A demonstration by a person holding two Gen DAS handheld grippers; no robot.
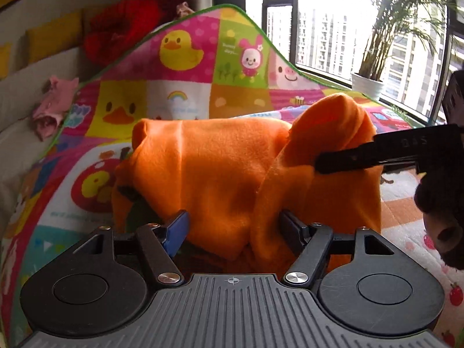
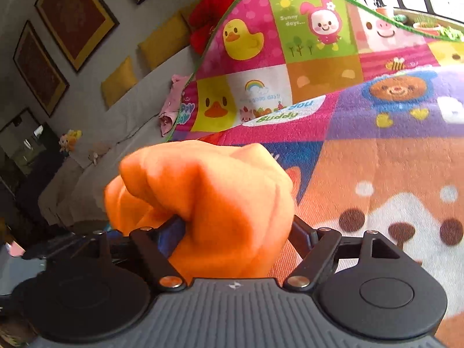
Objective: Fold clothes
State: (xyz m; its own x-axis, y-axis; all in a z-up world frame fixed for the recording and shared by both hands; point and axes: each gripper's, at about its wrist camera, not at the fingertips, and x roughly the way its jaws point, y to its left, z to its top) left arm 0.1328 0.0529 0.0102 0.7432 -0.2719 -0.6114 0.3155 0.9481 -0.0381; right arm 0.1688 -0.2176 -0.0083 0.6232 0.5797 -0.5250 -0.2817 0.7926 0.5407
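An orange fleece garment (image 1: pixel 208 171) hangs bunched above the colourful cartoon play mat (image 1: pixel 174 92). My left gripper (image 1: pixel 235 226) is shut on the garment's lower folds, and the cloth hides its fingertips. My right gripper (image 1: pixel 322 163) comes in from the right and is shut on a raised fold of the same garment. In the right wrist view the orange garment (image 2: pixel 208 197) fills the space between my right gripper's (image 2: pixel 235 229) fingers and hides their tips.
The mat (image 2: pixel 362 159) covers a sofa. A pink garment (image 1: pixel 52 101) lies on the grey sofa back at left, also in the right wrist view (image 2: pixel 171 107). A red cushion (image 1: pixel 121 26) and yellow cushions (image 2: pixel 119 81) sit behind. A potted plant (image 1: pixel 368 84) stands by the window.
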